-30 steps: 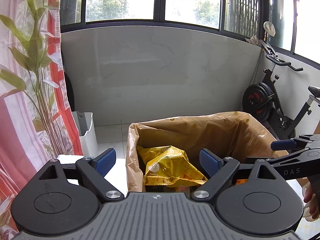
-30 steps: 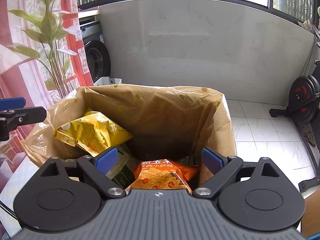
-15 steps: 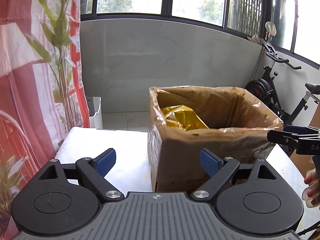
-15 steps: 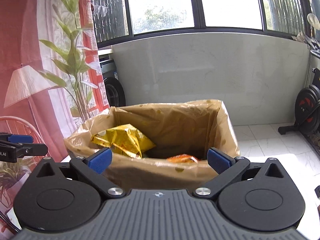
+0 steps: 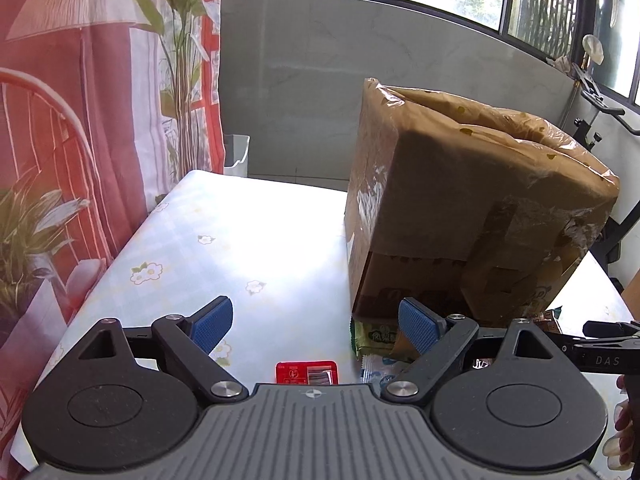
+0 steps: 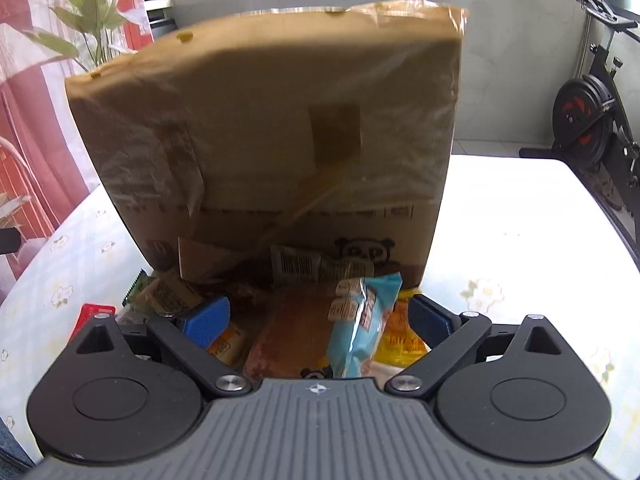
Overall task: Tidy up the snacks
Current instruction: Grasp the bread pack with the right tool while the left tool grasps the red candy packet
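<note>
right wrist view: box [image 6: 280, 120] interior gone, table snacks [image 6: 356, 328] now showing.

A table [image 5: 248, 240] with a pale, flower-printed cloth carries a tall cardboard box [image 5: 460, 208] — lined with brown plastic. Snack packets lie against the box's near foot: a light blue packet [image 6: 360, 332], a green packet [image 5: 376, 338] and a red packet [image 5: 306, 372] — the last just left of the pile.

You have one cardboard box [image 6: 280, 120] on the table [image 5: 240, 240], one red packet [image 5: 307, 372] and one blue snack bag [image 6: 360, 328].
</note>
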The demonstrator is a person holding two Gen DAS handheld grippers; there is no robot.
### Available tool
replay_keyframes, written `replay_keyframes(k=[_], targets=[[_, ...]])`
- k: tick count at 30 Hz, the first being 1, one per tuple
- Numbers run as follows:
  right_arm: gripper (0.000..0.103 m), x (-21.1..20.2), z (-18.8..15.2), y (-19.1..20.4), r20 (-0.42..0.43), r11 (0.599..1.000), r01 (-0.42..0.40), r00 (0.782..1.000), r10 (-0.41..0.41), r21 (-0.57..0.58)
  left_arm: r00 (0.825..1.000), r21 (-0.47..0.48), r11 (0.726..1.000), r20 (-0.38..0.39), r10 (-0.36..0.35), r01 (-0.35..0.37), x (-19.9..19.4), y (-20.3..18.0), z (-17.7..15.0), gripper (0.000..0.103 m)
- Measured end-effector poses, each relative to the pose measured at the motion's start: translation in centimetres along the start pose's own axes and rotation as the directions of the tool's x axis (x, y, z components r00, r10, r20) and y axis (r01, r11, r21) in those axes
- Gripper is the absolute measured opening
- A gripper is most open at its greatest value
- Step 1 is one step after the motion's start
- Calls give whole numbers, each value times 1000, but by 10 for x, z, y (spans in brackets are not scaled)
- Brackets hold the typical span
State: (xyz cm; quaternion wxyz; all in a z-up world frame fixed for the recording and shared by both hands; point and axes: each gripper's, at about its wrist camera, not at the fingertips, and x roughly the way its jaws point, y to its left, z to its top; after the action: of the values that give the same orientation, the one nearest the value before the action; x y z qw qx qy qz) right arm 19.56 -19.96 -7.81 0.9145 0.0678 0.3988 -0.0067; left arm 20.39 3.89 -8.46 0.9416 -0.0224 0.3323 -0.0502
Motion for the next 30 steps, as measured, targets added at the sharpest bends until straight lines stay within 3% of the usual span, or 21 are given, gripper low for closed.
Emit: replay_keyframes(k=[15, 19, 23, 30], targets=[[93, 50, -21, 21, -87, 990, 104, 990, -112, -91, 997, -83, 996, -67, 35, -41, 15, 24, -37, 91], [89, 48, -31, 28, -52, 980, 129, 989, -138, -152, 997, -83, 996, -72, 32, -38, 17, 23, -41, 91], [83, 36, -40, 29, -38, 980, 106, 993, -114, -170, 997, -76, 996, -68, 31, -36, 17, 21, -45, 91], [82, 5, -63, 24, -40, 994, -29, 999, 25, -107, 993, -78, 996, -108, 39, -47, 24, 22, -54, 84]])
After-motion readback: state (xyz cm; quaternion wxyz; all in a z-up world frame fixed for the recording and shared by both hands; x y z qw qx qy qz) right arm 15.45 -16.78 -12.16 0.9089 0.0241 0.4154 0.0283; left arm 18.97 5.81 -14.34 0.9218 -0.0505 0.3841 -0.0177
